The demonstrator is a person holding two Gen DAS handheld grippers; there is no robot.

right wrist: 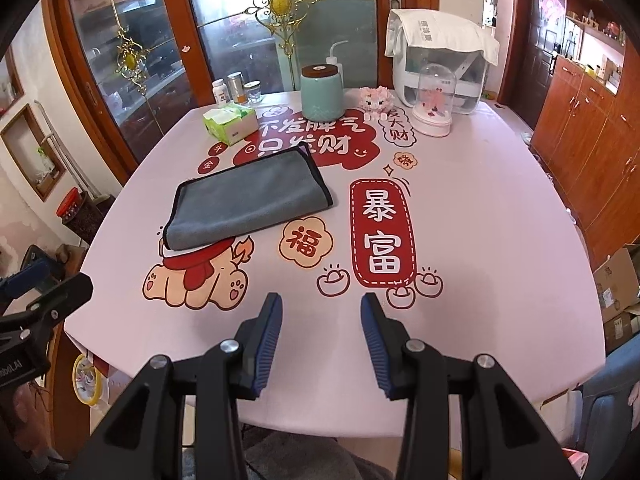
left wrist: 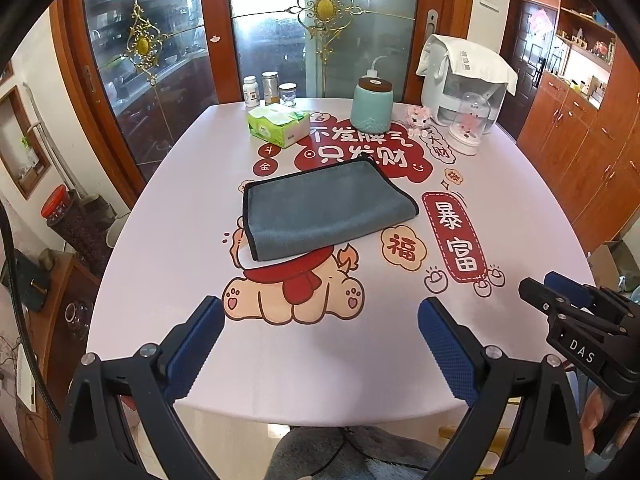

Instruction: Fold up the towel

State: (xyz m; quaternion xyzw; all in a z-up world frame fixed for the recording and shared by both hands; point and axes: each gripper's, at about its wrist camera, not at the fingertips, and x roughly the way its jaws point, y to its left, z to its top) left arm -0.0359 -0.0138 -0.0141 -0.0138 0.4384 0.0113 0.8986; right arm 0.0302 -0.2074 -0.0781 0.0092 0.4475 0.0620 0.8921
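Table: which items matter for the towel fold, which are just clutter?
Job:
- towel, already folded over, flat on the table
- left gripper, open
- right gripper, open

Lying about:
- tissue pack
- green jar
- glass dome
- small bottles

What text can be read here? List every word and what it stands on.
"不发脾气 只发财" on the tablecloth, red cloud
"暴富" in the tablecloth's red panel
"福" in its cream flower
"DAS" on the right claw, seen from the left wrist
Pill bottle, tissue pack and white cloth print: too blurred
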